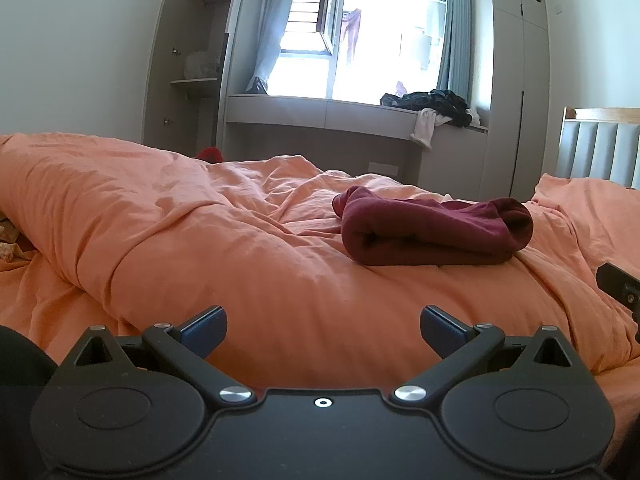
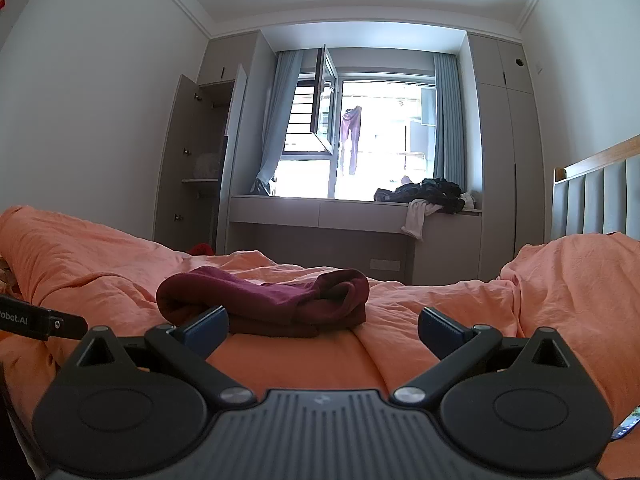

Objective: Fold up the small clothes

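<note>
A dark red garment (image 1: 432, 232) lies bunched and folded over on the orange duvet (image 1: 180, 240). My left gripper (image 1: 323, 328) is open and empty, low over the duvet, short of the garment and to its left. In the right wrist view the garment (image 2: 264, 300) lies just beyond my right gripper (image 2: 323, 330), which is open and empty; its left fingertip (image 2: 208, 326) overlaps the garment's near edge in view. Part of the right gripper's body shows at the right edge of the left wrist view (image 1: 618, 286), and the left gripper's body shows at the left of the right wrist view (image 2: 36, 320).
The duvet is heaped in a long ridge on the left (image 2: 80, 256) and a mound on the right (image 2: 580, 280). A padded headboard (image 2: 596, 204) stands at right. A window bench (image 2: 360, 212) with a pile of dark clothes (image 2: 432, 192) and an open wardrobe (image 2: 196, 160) lie beyond the bed.
</note>
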Tool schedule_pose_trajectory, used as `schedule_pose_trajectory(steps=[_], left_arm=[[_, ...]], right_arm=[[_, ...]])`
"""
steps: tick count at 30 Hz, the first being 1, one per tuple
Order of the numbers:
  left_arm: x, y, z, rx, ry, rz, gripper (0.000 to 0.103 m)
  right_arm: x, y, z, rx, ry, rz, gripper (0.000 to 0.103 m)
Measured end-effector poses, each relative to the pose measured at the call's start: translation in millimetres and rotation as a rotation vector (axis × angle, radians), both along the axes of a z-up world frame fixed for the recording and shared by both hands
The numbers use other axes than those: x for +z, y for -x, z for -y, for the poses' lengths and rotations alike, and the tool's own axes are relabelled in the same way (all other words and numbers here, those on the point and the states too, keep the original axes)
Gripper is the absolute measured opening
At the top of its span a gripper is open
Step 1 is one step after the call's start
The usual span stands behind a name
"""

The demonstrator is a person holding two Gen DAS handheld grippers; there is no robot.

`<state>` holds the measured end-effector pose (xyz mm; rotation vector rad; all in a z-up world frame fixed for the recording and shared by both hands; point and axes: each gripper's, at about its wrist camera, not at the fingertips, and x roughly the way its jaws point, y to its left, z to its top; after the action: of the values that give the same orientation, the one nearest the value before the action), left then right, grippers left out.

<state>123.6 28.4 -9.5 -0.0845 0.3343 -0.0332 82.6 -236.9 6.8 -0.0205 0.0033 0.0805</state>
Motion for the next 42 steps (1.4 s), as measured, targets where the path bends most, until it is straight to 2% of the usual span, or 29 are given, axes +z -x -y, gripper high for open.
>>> schedule_pose_trajectory(steps=[42], left_arm=[[-0.5, 0.0, -0.8, -0.013, -0.002, -0.011, 0.103]], right_arm=[[-2.0, -0.9, 1.1, 0.0, 0.01, -0.001, 0.103]])
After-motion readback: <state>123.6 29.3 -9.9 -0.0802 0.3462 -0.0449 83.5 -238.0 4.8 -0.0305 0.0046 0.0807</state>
